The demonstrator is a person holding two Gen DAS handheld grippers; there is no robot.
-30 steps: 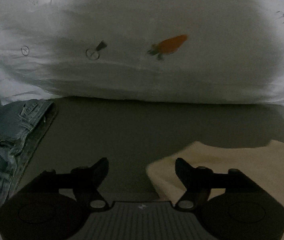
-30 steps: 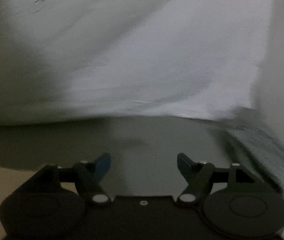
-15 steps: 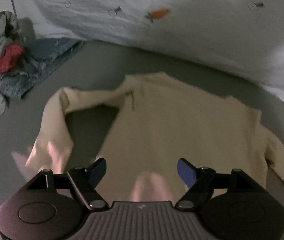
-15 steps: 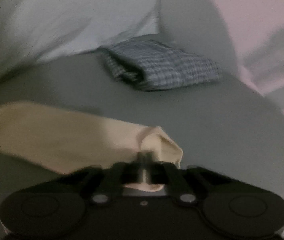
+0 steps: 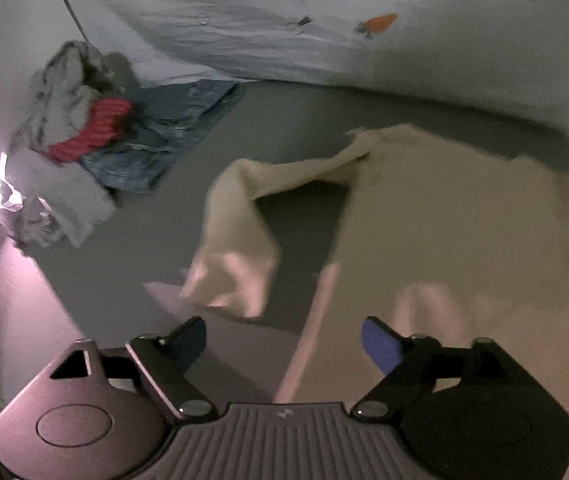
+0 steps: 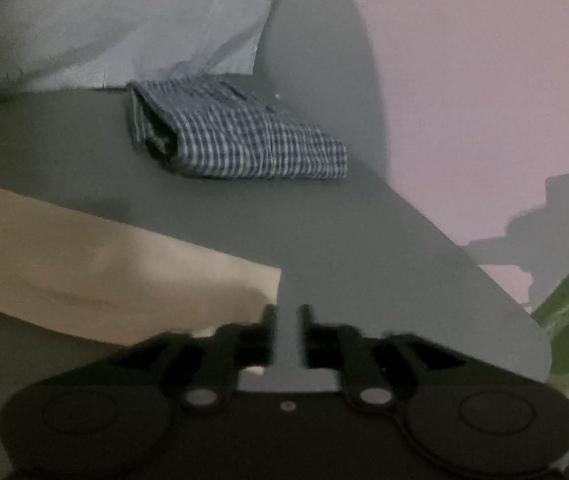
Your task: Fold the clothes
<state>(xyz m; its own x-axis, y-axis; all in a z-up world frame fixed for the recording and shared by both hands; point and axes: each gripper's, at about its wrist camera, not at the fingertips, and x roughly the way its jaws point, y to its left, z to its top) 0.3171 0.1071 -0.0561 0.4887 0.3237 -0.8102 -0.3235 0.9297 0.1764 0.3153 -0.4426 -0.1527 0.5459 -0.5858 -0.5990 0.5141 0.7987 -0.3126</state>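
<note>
A cream long-sleeved top lies spread on the grey bed surface, its left sleeve bent down toward me. My left gripper hovers open and empty above its lower edge. In the right wrist view the top's other sleeve lies flat, its cuff just left of my right gripper. The right jaws stand nearly closed with a narrow gap showing grey surface; nothing is between them.
A pile of unfolded clothes with jeans and a red garment lies at the far left. A folded blue checked garment lies ahead of the right gripper. A white carrot-print duvet borders the far side. The bed edge runs at right.
Both grippers pulled back from the duvet. The right gripper shut on the sleeve cuff half a second ago; now it has let go and the sleeve lies flat. The left view swung left.
</note>
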